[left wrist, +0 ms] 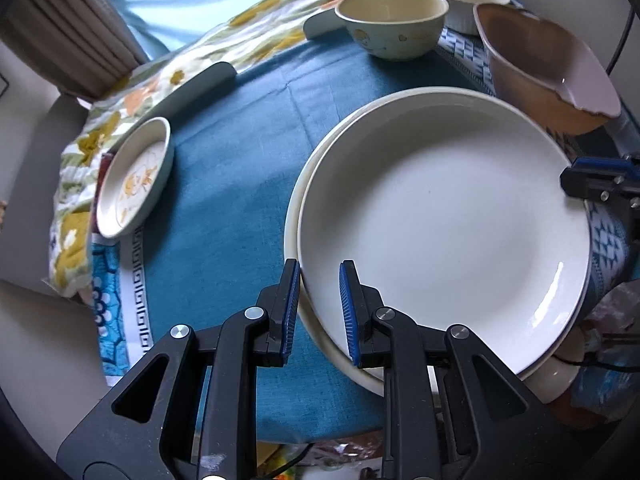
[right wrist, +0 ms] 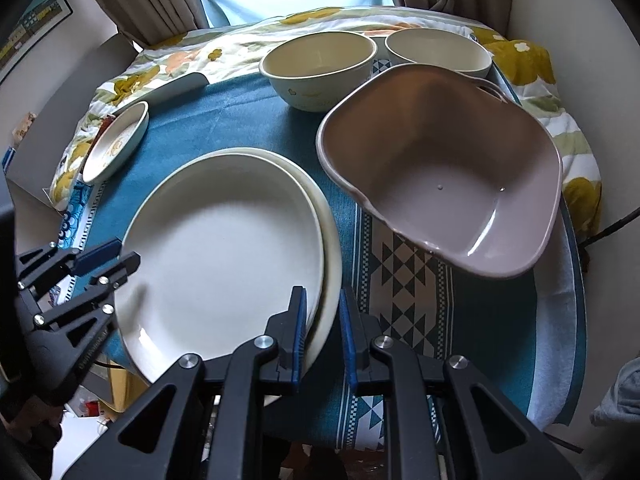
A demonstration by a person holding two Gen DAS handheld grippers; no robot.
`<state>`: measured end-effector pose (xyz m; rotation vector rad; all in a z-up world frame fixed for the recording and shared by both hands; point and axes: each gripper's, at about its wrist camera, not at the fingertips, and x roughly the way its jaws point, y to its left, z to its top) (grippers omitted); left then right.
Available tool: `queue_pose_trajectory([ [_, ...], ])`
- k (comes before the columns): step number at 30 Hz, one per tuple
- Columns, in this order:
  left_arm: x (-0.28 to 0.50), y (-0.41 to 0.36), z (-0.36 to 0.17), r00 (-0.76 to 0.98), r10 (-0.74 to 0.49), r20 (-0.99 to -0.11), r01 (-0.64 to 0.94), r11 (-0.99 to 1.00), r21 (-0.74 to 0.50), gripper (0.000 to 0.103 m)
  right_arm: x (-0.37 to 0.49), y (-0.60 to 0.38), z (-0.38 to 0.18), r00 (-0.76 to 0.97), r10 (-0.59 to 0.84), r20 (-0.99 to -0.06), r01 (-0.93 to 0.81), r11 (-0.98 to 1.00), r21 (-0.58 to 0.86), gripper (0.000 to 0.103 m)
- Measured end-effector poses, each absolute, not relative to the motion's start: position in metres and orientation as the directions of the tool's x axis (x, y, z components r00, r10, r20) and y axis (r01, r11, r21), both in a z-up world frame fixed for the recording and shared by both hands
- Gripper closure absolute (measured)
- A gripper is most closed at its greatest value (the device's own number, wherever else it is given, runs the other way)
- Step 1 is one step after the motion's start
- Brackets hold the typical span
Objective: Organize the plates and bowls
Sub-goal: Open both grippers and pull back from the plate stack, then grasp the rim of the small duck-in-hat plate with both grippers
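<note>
Two large white plates lie stacked; the upper plate (left wrist: 440, 220) (right wrist: 224, 248) sits slightly offset on the lower plate (left wrist: 294, 220) (right wrist: 332, 248). My left gripper (left wrist: 319, 308) straddles the stack's near-left rim, jaws narrowly apart around the plate edge. My right gripper (right wrist: 323, 336) straddles the opposite rim the same way. Whether the pads press the plates I cannot tell. A brown square bowl (right wrist: 444, 176) (left wrist: 540, 68) sits to the right. Two cream bowls (right wrist: 318, 68) (right wrist: 438, 52) stand at the back. A small saucer (left wrist: 134, 178) (right wrist: 116, 142) lies at the left.
A teal cloth (left wrist: 240, 160) covers the table, with a patterned runner (right wrist: 408, 280) on the right and a floral cloth (left wrist: 180, 68) bunched along the back and left edges. A pale flat plate (left wrist: 192, 88) rests on the floral cloth. Curtains hang behind.
</note>
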<state>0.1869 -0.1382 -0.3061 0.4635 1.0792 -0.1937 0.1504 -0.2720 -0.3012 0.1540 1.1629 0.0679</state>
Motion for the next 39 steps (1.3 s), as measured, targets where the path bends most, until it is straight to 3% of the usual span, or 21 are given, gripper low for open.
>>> queue_pose_trajectory([
  [8, 0.183, -0.138, -0.299, 0.464, 0.043, -0.885, 0.366, 0.900, 0.236, 0.085, 0.147, -0.272, -0.298, 0.403, 0.136, -0.905, 0.047, 0.985, 0.169, 0.088],
  [13, 0.179, -0.122, -0.257, 0.492, -0.043, -0.869, 0.315, 0.940, 0.132, 0.084, 0.141, -0.267, -0.264, 0.465, 0.183, -0.866, 0.001, 0.978, 0.207, 0.088],
  [15, 0.176, -0.113, -0.235, 0.521, -0.063, -0.851, 0.282, 0.954, 0.102, 0.069, 0.140, -0.264, -0.247, 0.492, 0.210, -0.845, -0.028, 0.974, 0.226, 0.088],
  [17, 0.171, -0.101, -0.214, 0.559, -0.072, -0.826, 0.243, 0.967, 0.080, 0.006, 0.141, -0.260, -0.227, 0.523, 0.259, -0.812, -0.066, 0.962, 0.264, 0.087],
  [18, 0.165, -0.091, -0.197, 0.604, -0.079, -0.793, 0.208, 0.976, 0.061, 0.000, 0.142, -0.258, -0.220, 0.531, 0.275, -0.801, -0.083, 0.958, 0.274, 0.083],
  [19, 0.160, -0.082, -0.185, 0.636, -0.089, -0.767, 0.190, 0.981, 0.044, 0.000, 0.144, -0.254, -0.210, 0.544, 0.294, -0.786, -0.108, 0.953, 0.282, 0.066],
  [20, 0.157, -0.076, -0.177, 0.650, -0.092, -0.754, 0.176, 0.984, 0.033, 0.000, 0.146, -0.249, -0.202, 0.556, 0.313, -0.770, -0.137, 0.948, 0.287, 0.033],
  [22, 0.156, -0.056, -0.163, 0.664, -0.073, -0.744, 0.128, 0.992, 0.017, 0.000, 0.151, -0.240, -0.188, 0.580, 0.359, -0.731, -0.193, 0.933, 0.305, 0.000],
  [25, 0.154, -0.024, -0.151, 0.684, -0.065, -0.727, 0.063, 0.998, -0.029, 0.000, 0.162, -0.222, -0.171, 0.618, 0.391, -0.682, -0.253, 0.921, 0.298, 0.000],
  [30, 0.167, 0.040, -0.144, 0.689, -0.054, -0.723, -0.034, 0.994, -0.106, 0.000, 0.199, -0.182, -0.149, 0.592, 0.421, -0.687, -0.336, 0.904, 0.264, 0.000],
  [39, 0.244, 0.148, -0.187, 0.616, -0.139, -0.776, -0.153, 0.944, -0.291, 0.000, 0.312, -0.091, -0.165, 0.509, 0.380, -0.773, -0.354, 0.910, 0.214, 0.000],
])
